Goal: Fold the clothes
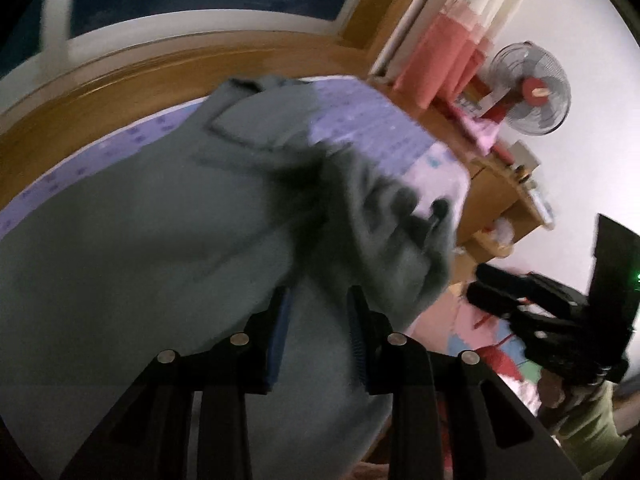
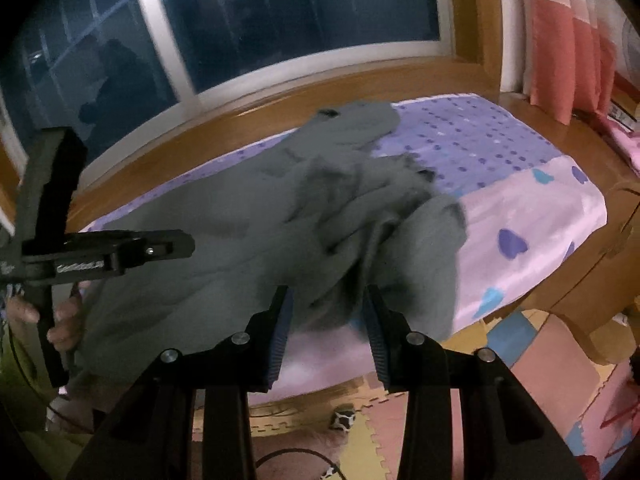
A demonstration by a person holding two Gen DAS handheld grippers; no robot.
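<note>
Grey garment [image 2: 248, 216] lies spread and rumpled across the bed [image 2: 532, 216], covering most of its left and middle part. One bunched fold sits at the near right, hanging toward the bed's front edge; a collar or cuff end points to the far side by the wooden window ledge [image 2: 280, 92]. Bed sheet is purple with dots at the far end, pink with hearts at the near end.

Right claw [image 2: 327, 320]: jaws apart, nothing between them, held just in front of the bunched fold at the bed's near edge. Whether the tips touch the cloth cannot be told; frame is blurred.

Left claw [image 1: 318, 320]: jaws apart, released, low over the broad grey cloth [image 1: 140, 248], which fills the space between and behind the fingers. No fold is pinched between the pads that can be made out. In the right wrist view the same claw [image 2: 176, 246] shows from the side at the bed's left end, a hand [image 2: 60, 320] gripping its handle.

Surroundings: dark window [image 2: 280, 12], pink and white curtain [image 1: 452, 48], standing fan [image 1: 532, 88] at the wall, coloured foam floor mats [image 2: 532, 364] beside the bed.
</note>
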